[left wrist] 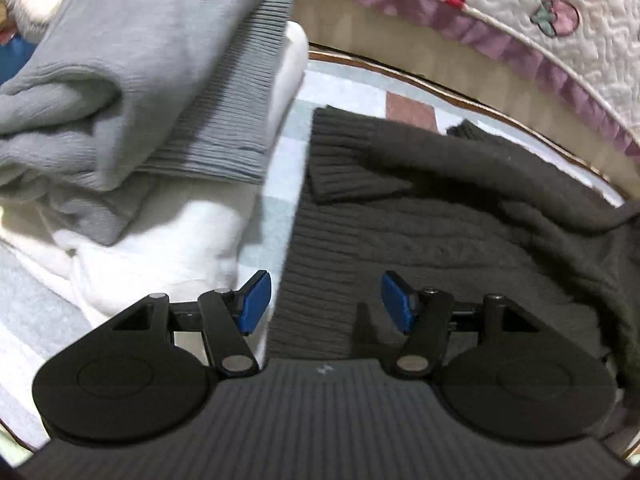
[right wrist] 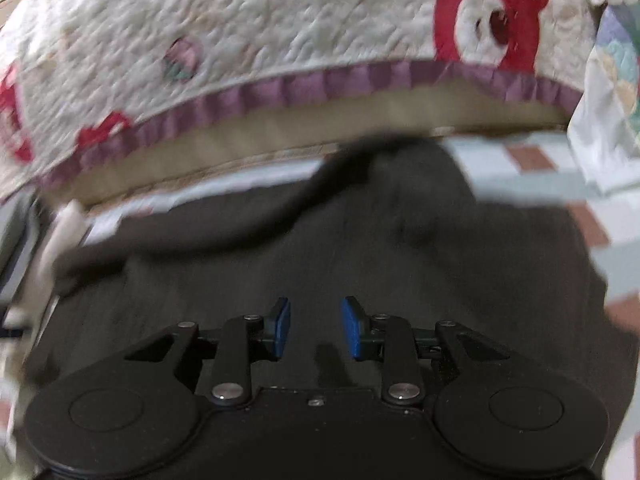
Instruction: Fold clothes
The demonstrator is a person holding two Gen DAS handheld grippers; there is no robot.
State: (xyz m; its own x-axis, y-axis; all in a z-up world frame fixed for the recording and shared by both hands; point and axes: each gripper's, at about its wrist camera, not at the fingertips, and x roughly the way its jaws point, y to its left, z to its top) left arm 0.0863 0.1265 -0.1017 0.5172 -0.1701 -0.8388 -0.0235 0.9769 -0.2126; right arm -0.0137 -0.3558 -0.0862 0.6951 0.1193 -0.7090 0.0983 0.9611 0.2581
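— While you look down my left tool, what sits nearest?

— My left gripper [left wrist: 326, 300], its blue pads spread wide with nothing between them. It hangs over the ribbed hem of the dark brown knitted sweater [left wrist: 440, 232], which lies flat on the pale checked mat [left wrist: 344, 88].

— And your right?

— My right gripper [right wrist: 316, 328] stands partly open, also empty, above the same dark brown sweater [right wrist: 360, 248]. That view is blurred, so I cannot tell whether the pads touch the knit.

— What lies further out?

— A sleeve cuff is folded across the sweater's body. Left of it stands a pile of folded clothes [left wrist: 132, 92]: grey garments on top of a white one. Beyond the mat hangs a white quilted bedspread with red figures and a purple frill [right wrist: 248, 36].
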